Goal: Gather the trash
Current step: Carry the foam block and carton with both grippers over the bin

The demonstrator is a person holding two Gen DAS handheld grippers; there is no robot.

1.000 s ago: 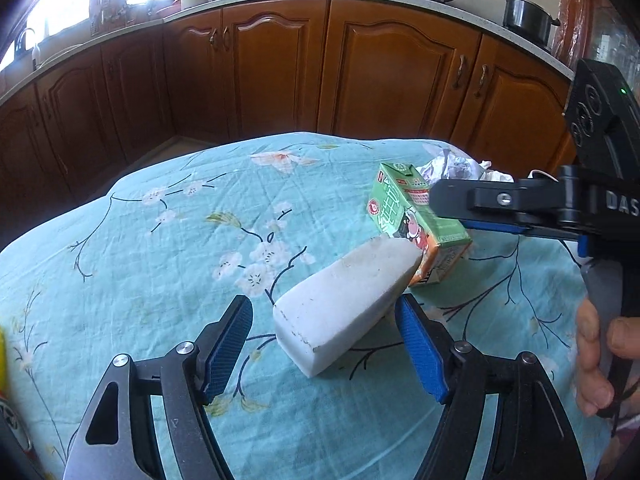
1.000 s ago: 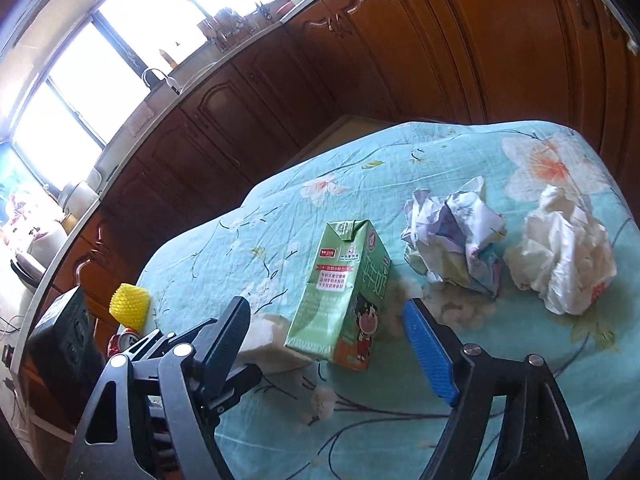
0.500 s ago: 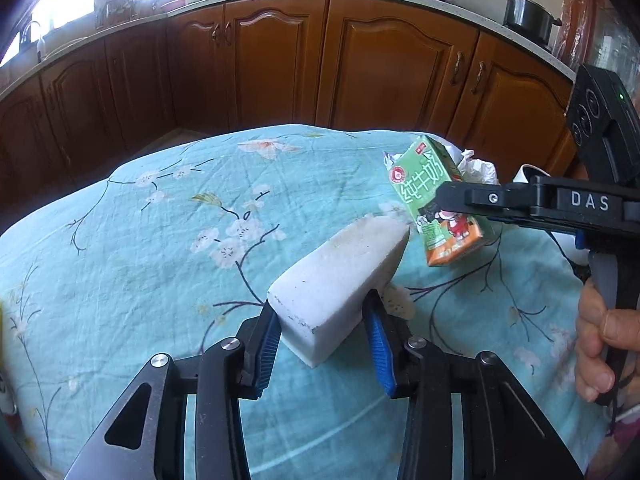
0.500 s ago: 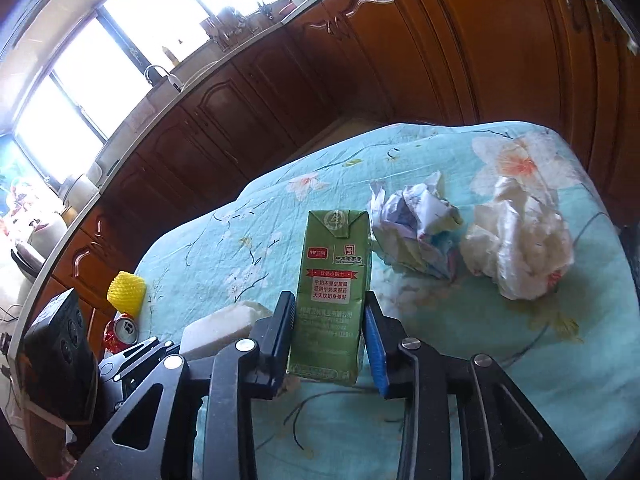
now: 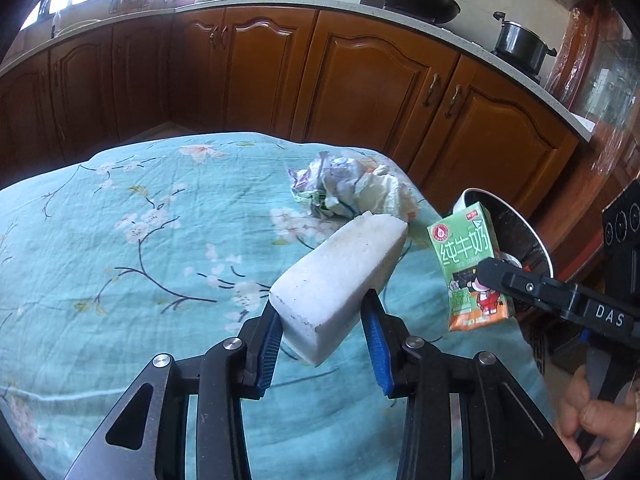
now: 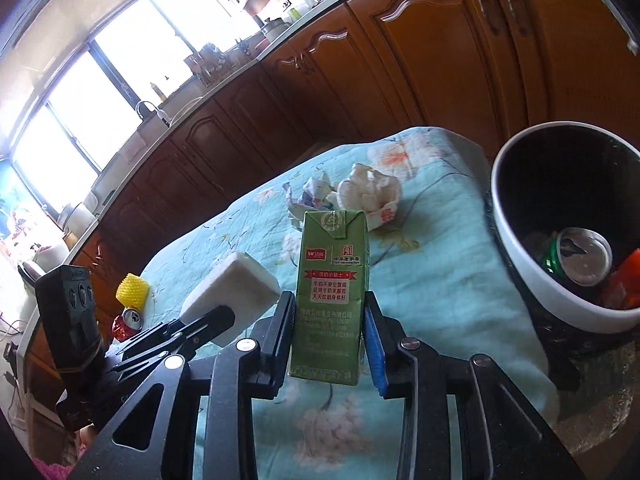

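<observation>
My left gripper (image 5: 324, 320) is shut on a white foam block (image 5: 340, 276), lifted above the floral tablecloth (image 5: 140, 248). My right gripper (image 6: 330, 332) is shut on a green milk carton (image 6: 330, 292), held upright off the table; the same carton (image 5: 470, 268) shows at the right of the left wrist view. A white-rimmed trash bin (image 6: 520, 240) with a green can (image 6: 580, 256) inside stands just right of the carton. Two crumpled paper balls (image 6: 360, 196) lie on the cloth beyond it, also seen as paper balls (image 5: 348, 188) past the foam.
A yellow foam net (image 6: 132, 290) and a red can (image 6: 126, 322) sit at the table's left end. Wooden cabinets (image 5: 360, 80) run around behind the table, with pots on the counter. A person's hand (image 5: 592, 412) grips the right tool's handle.
Both grippers closed on their items, the left on the foam block and the right on the carton, then lifted them off the cloth and carried them right towards the bin.
</observation>
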